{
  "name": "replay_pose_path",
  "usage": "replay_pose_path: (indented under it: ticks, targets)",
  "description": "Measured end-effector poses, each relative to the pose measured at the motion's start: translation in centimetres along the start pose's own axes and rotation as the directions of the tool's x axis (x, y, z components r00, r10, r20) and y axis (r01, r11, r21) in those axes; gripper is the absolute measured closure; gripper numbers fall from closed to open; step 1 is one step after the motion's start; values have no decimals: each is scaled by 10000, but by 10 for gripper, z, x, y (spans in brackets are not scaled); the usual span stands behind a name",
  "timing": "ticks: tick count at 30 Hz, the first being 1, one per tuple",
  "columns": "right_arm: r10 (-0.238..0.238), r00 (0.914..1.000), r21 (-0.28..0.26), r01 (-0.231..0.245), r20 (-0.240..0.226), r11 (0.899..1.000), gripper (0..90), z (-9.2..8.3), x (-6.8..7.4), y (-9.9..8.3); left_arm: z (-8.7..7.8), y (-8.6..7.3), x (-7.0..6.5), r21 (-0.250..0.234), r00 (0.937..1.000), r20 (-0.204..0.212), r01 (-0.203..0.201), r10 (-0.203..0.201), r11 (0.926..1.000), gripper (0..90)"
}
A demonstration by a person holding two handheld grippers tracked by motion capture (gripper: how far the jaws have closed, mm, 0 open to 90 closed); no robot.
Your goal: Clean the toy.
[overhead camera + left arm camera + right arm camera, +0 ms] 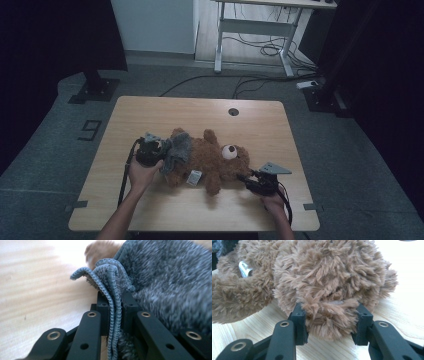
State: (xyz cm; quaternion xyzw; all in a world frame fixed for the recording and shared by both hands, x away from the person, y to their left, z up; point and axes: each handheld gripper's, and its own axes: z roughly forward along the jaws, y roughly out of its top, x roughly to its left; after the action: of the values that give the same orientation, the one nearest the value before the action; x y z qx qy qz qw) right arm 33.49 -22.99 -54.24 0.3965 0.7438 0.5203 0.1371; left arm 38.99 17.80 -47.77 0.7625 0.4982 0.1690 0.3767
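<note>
Here a brown teddy bear [212,157] lies on its back near the middle of the surface [150,112], head toward the right edge. The left hand-held gripper [159,150] is clenched on a folded hem of the grey cloth [172,277] draped over the bear's legs; the right hand-held gripper [246,178] grasps the bear's head. Judged from this, covering or dressing is partly done: the legs are wrapped, while chest and head remain bare.
</note>
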Motion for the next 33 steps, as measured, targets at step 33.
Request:
replay_pose_path:
  ticks: [33]
  targets:
    - [507, 9987, -732, -501, 59, 9961, 212, -12, 6, 17, 13, 2, -56, -1145, 9854, 1531, -565, 738, 9918, 804]
